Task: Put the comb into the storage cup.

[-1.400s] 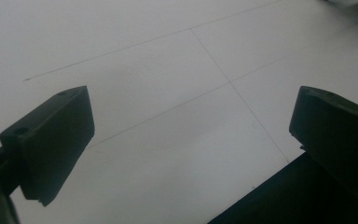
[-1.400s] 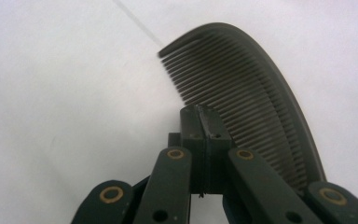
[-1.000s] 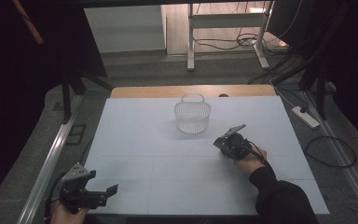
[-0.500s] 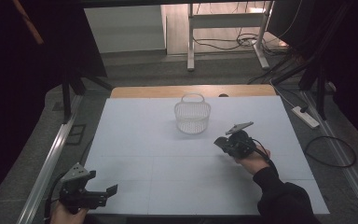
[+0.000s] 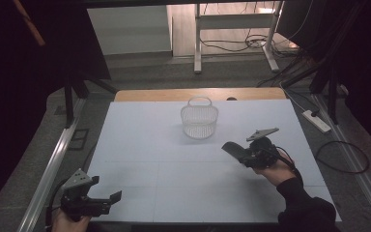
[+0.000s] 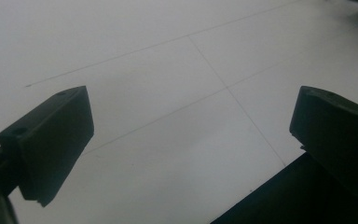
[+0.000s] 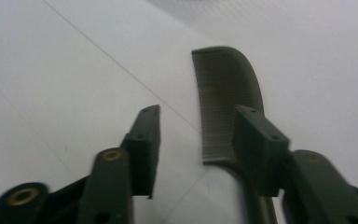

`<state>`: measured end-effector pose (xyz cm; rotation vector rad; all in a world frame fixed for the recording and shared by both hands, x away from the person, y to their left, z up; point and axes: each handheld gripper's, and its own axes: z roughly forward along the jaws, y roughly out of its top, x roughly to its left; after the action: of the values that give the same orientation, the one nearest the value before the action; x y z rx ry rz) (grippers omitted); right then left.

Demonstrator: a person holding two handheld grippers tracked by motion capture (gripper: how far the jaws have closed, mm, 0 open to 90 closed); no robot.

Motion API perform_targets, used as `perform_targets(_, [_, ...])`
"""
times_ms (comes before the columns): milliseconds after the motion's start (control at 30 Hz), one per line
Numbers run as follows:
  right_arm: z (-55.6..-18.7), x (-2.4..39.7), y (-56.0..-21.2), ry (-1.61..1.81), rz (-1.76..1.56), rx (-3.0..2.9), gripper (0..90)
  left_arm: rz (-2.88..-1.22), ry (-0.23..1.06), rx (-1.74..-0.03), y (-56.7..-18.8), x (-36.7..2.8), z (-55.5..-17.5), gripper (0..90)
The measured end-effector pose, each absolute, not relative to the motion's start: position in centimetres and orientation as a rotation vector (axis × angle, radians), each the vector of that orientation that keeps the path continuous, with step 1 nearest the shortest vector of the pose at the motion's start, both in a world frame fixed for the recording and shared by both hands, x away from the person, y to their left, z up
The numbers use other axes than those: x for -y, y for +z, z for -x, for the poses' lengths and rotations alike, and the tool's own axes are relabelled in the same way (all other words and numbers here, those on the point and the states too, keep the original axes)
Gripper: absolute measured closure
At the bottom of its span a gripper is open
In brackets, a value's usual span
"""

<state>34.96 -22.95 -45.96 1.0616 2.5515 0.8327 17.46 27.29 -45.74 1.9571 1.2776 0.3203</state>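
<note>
White table [image 5: 140,140] broadly bare w/ free room left & centre, basket [image 5: 200,118] unmoved near far edge, right gripper [image 7: 196,140] risen since earlier frame, jaws just opened, comb [image 7: 223,98] loose betw. them on table, left gripper [image 6: 191,135] unmoved at near-left edge, jaws wide apart, empty.

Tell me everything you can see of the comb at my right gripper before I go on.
The comb is dark, grey-brown, plastic by its look, with a row of fine teeth along one edge, a rounded, curved far end and a narrower handle running back under the jaw. It lies lengthwise between the jaws of the right gripper, close against one jaw and well apart from the other. The jaws have just been opening and do not clamp it. Whether it rests on the white table is unclear.
</note>
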Motion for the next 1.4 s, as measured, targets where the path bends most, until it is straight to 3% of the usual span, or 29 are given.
perform_targets(467, [-33.9, 25.2, -45.4, 0.763, -1.118, -2.577, 14.3, -1.955, 0.343, -1.266, -45.8, -27.3, -17.4, 0.5])
perform_targets(700, [-33.8, 26.4, -45.4, 0.755, -1.145, -2.563, 3.3, -1.953, 0.337, -1.268, -45.8, -27.3, -17.5, 0.5])
perform_targets(1400, [-34.8, 27.9, -45.2, 0.677, -1.229, -2.516, 0.0, -1.960, 0.327, -1.274, -45.9, -27.3, -17.5, 0.7])
